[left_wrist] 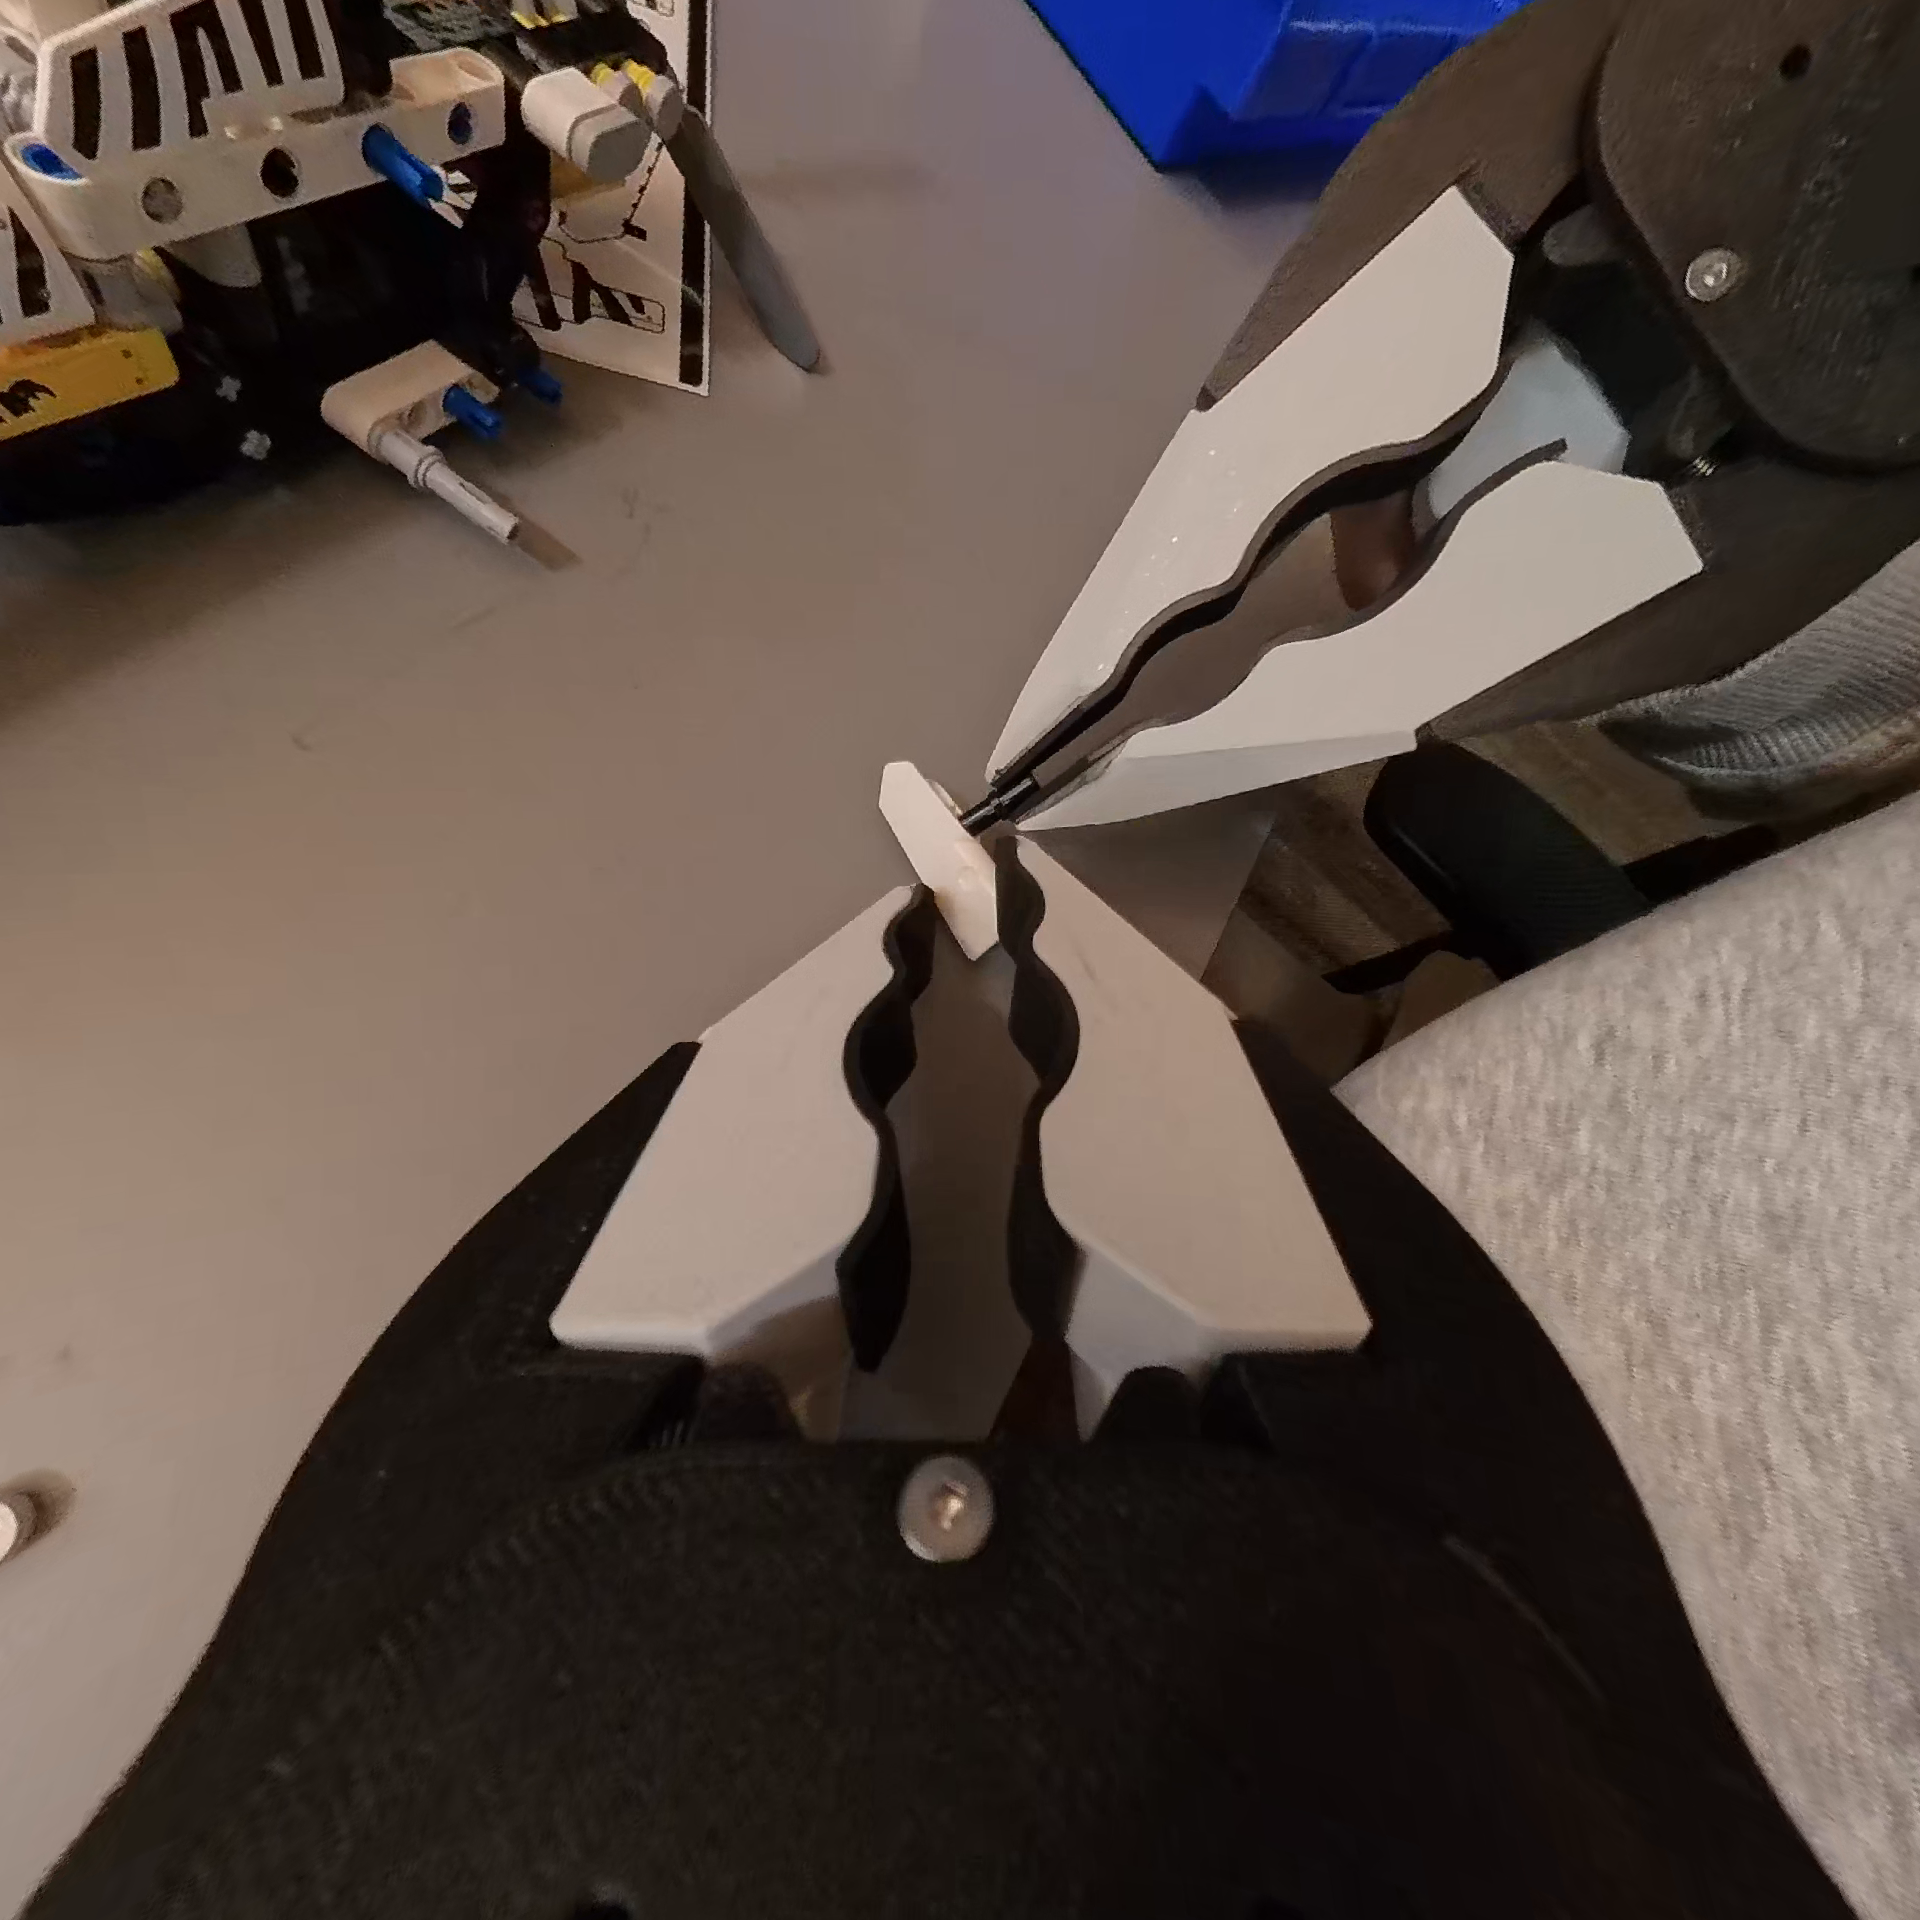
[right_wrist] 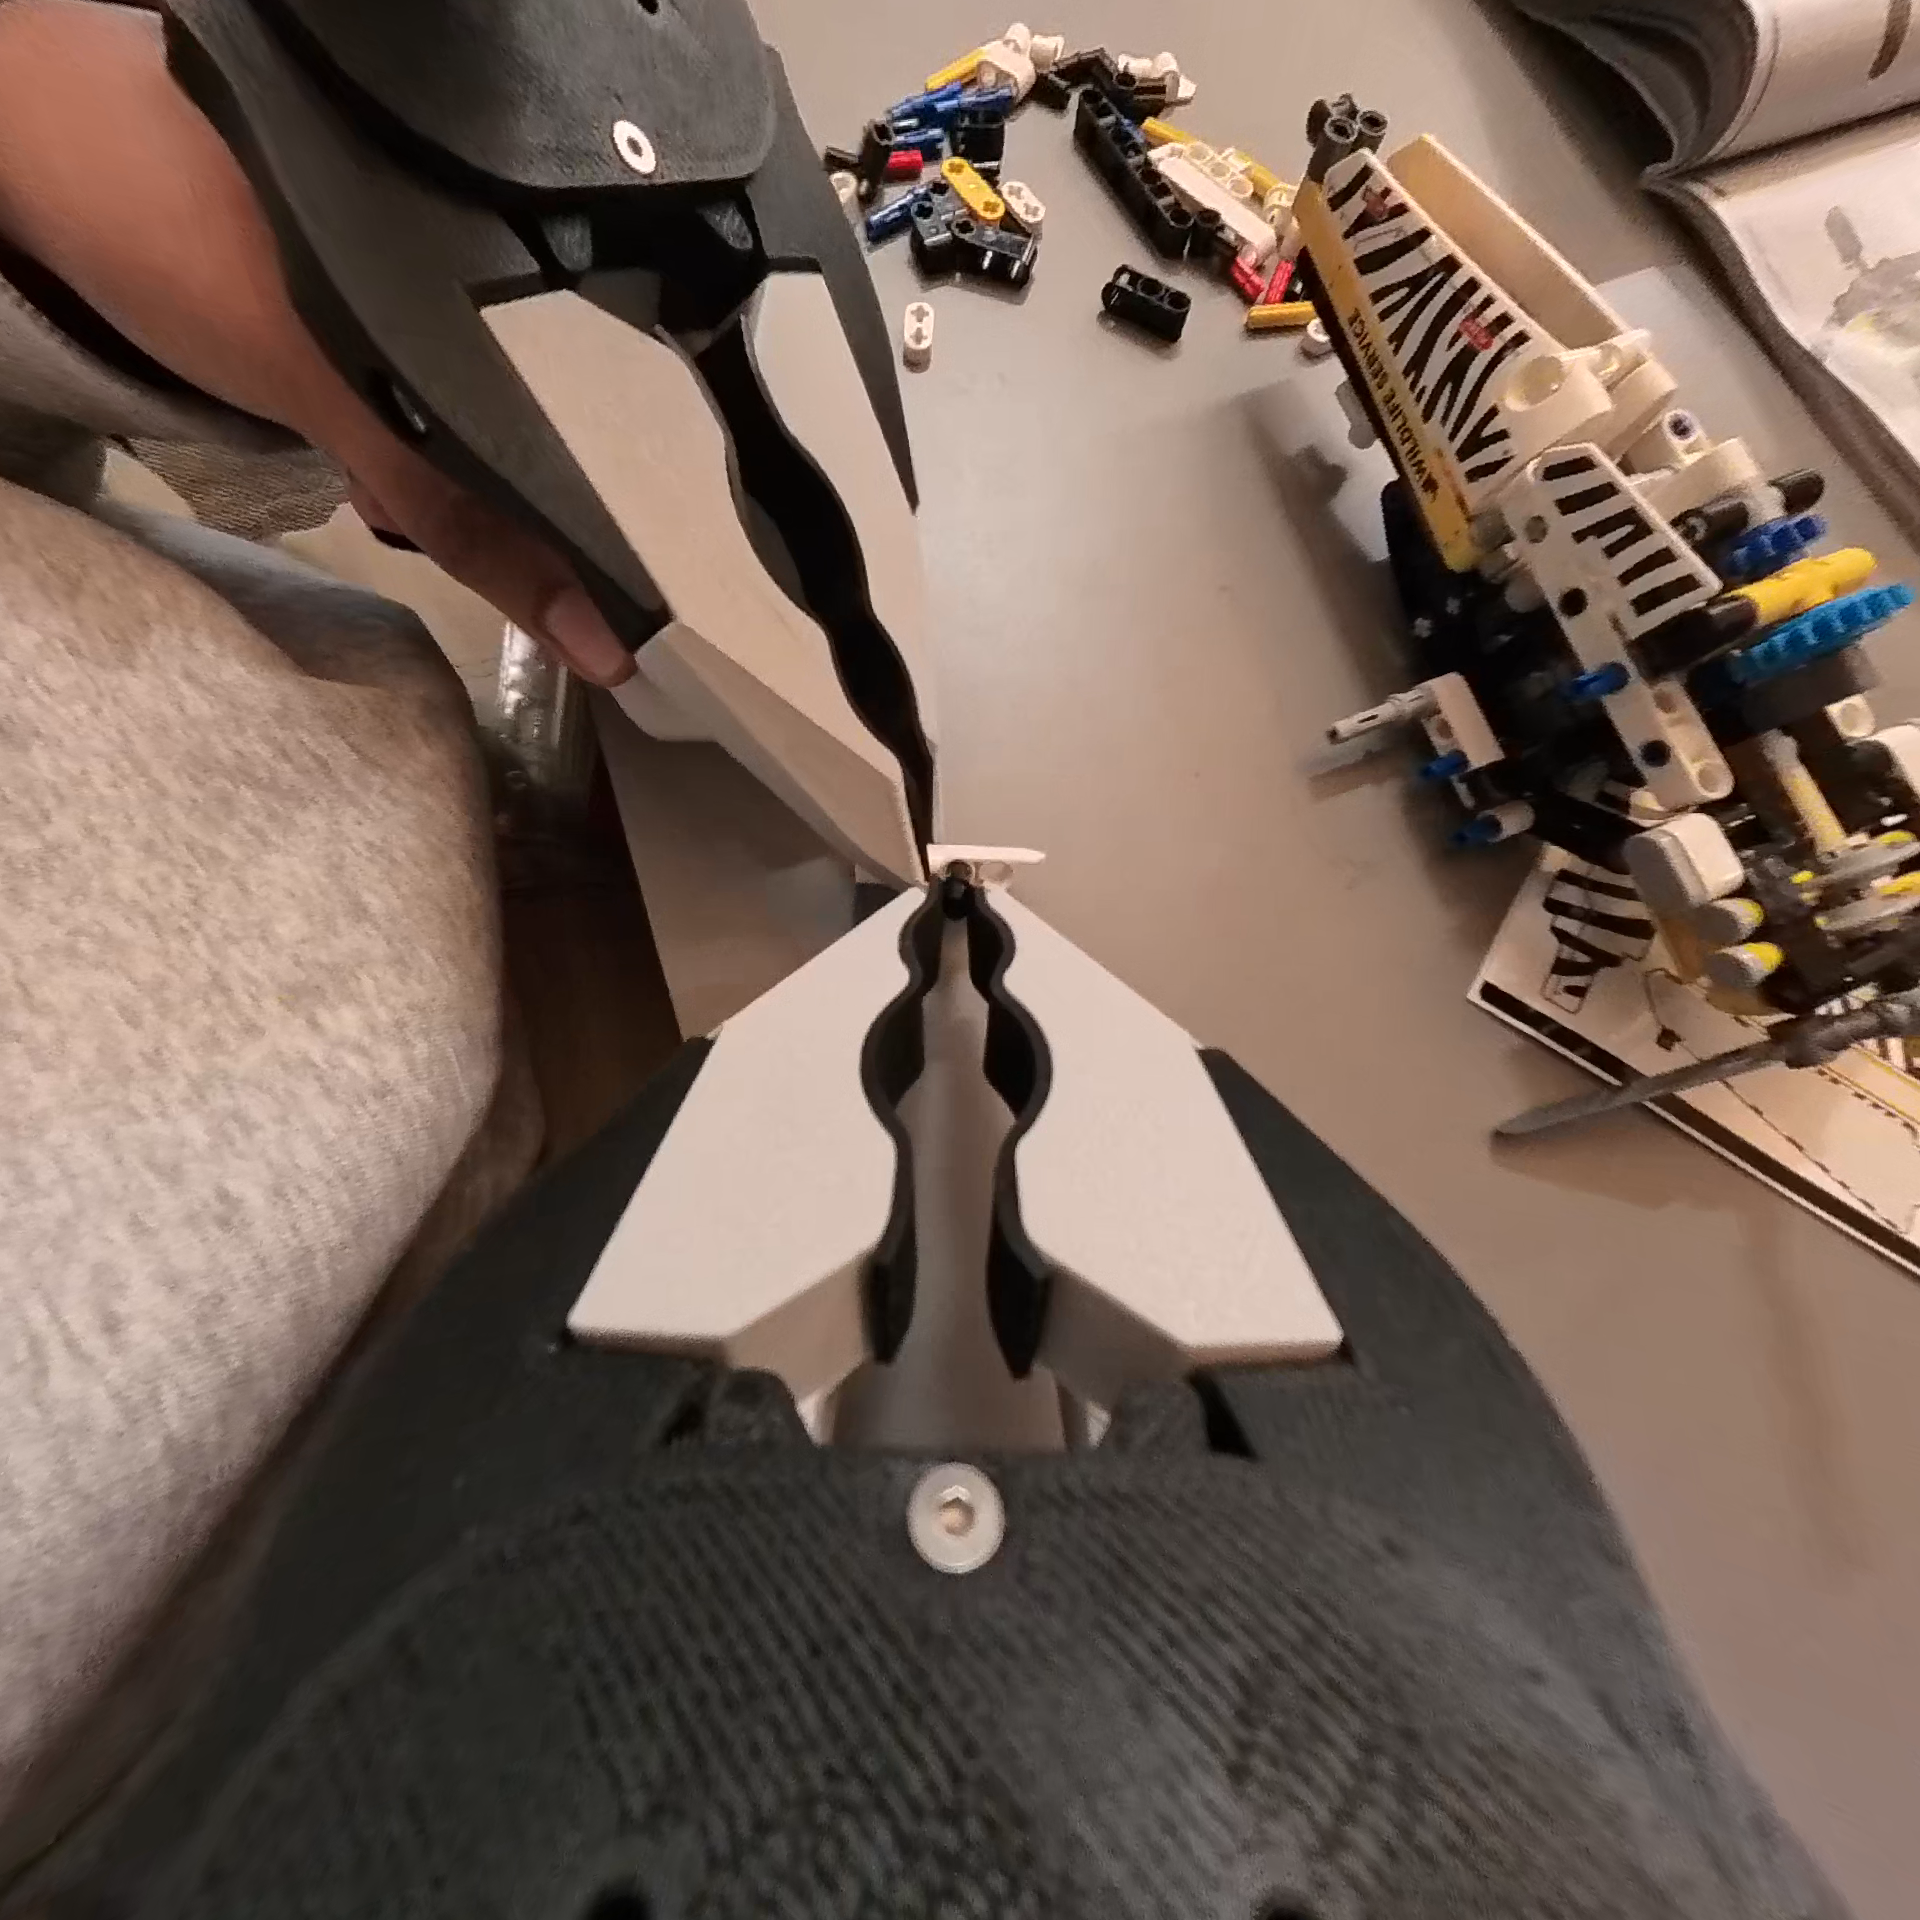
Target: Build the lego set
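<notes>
My left gripper [left_wrist: 961, 883] is shut on a small white flat Lego piece [left_wrist: 930, 852], held above the table's near edge. My right gripper [left_wrist: 1013, 795] comes in from the upper right, shut on a short black pin [left_wrist: 1000, 802] whose tip touches the white piece. In the right wrist view my right gripper [right_wrist: 958, 902] holds the black pin [right_wrist: 956, 902] against the white piece [right_wrist: 987, 858], with the left gripper [right_wrist: 920, 847] coming in from the upper left. The half-built zebra-striped Lego model [left_wrist: 249, 197] stands at the far left; it also shows in the right wrist view [right_wrist: 1621, 582].
A pile of loose Lego parts [right_wrist: 1081, 177] lies at the back of the grey table [left_wrist: 416, 831]. A sticker sheet [right_wrist: 1662, 1081] and a grey tool [left_wrist: 743, 239] lie by the model. An instruction booklet [right_wrist: 1808, 156] is at far right. A blue bin [left_wrist: 1278, 62] is behind. A grey sleeve [left_wrist: 1662, 1299] is close. Left and right tips are no more than a few centimetres apart.
</notes>
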A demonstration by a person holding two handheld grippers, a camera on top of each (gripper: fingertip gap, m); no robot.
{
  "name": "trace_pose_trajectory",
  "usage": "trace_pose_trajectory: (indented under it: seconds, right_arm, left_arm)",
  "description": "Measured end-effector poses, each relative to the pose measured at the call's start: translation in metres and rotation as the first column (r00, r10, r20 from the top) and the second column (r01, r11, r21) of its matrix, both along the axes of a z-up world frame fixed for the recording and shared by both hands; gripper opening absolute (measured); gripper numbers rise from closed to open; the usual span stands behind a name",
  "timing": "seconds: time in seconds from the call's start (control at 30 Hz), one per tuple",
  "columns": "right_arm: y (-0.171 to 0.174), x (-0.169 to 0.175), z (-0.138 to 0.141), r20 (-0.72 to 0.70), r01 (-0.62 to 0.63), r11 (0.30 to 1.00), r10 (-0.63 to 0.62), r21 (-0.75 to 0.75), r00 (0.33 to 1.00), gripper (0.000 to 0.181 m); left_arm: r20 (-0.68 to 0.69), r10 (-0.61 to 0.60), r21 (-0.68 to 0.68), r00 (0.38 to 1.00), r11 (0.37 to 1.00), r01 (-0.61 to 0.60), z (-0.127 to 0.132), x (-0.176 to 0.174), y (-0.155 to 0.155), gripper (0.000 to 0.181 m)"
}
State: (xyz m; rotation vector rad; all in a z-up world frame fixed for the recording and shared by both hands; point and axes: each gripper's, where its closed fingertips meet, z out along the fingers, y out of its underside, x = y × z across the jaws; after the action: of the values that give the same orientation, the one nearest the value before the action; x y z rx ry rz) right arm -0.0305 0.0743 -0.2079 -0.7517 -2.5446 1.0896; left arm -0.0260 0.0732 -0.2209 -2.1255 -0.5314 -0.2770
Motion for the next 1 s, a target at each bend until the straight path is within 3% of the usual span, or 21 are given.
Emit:
trace_pose_trajectory:
  seconds: [0.2, 0.5, 0.7, 0.73, 0.8, 1.0]
  right_arm:
    - [0.003, 0.003, -0.005, 0.059, -0.028, 0.999, 0.030, -0.021, 0.998, 0.002]
    - [0.003, 0.004, -0.005, 0.166, -0.058, 0.991, 0.077, -0.118, 0.983, 0.002]
    - [0.002, 0.004, -0.006, 0.176, -0.049, 0.991, 0.071, -0.127, 0.982, 0.002]
    - [0.004, 0.004, -0.009, 0.189, -0.039, 0.993, 0.061, -0.115, 0.980, 0.002]
    - [0.004, 0.002, -0.019, 0.164, -0.034, 0.996, 0.047, -0.081, 0.985, 0.002]
    - [0.004, -0.003, -0.019, 0.114, -0.022, 0.999, 0.027, -0.043, 0.993, 0.002]
  left_arm:
    - [-0.087, -0.035, -0.044, 0.996, 0.999, 0.031, -0.003, 0.001, 0.001, 0.012]
    - [-0.073, -0.057, -0.041, 0.996, 0.998, 0.054, -0.003, 0.002, 0.001, 0.013]
    - [-0.044, -0.058, -0.034, 0.997, 0.998, 0.057, -0.004, 0.001, 0.001, 0.012]
    - [-0.035, -0.072, -0.029, 0.997, 0.997, 0.071, -0.004, 0.003, 0.001, 0.000]
    - [0.020, -0.143, -0.013, 0.990, 0.990, 0.143, -0.003, 0.019, 0.007, 0.000]
    - [-0.030, -0.117, -0.011, 0.993, 0.993, 0.117, -0.001, 0.018, 0.006, 0.000]
